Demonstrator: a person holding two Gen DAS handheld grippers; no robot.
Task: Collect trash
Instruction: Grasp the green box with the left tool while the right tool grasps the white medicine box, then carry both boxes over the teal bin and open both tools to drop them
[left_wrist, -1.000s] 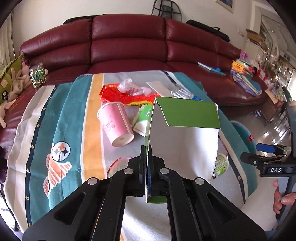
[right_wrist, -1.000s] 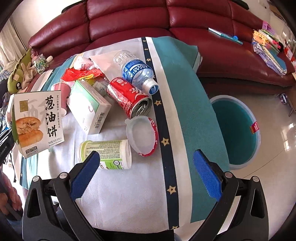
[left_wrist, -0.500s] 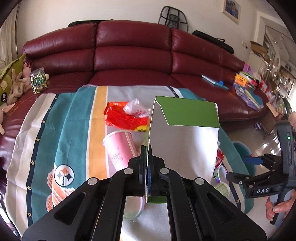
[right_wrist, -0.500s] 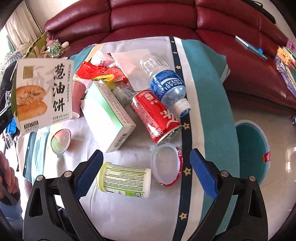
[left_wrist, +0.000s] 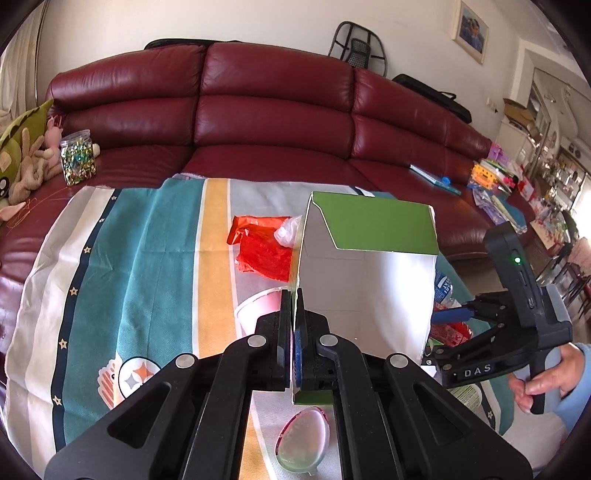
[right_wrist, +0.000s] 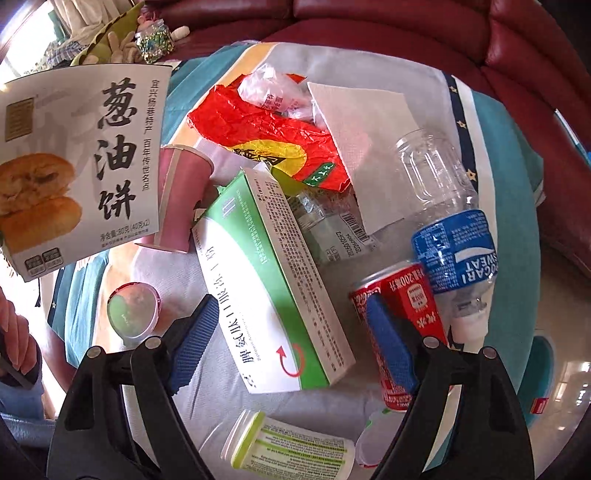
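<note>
Left gripper (left_wrist: 294, 314) remains clamped on your pancake box (left_wrist: 365, 288). Your right gripper (right_wrist: 291, 332), fingers apart, has descended; the green-white carton (right_wrist: 273, 291) now fills frame centre.

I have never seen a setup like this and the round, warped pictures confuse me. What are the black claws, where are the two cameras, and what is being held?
No robot: a person carries two hand-held pincers, each with a wide-angle camera looking along its fingers.

In the left pincer's view, the left gripper is shut on the edge of an opened snack box. At the right you see the other tool and the person's hand.

In the right pincer's view, the right gripper is open and empty, low over the green-and-white carton. Around it on the striped cloth lie a red can, a clear bottle, a pink cup, a red wrapper and a small tub. The held box appears at left.
</note>
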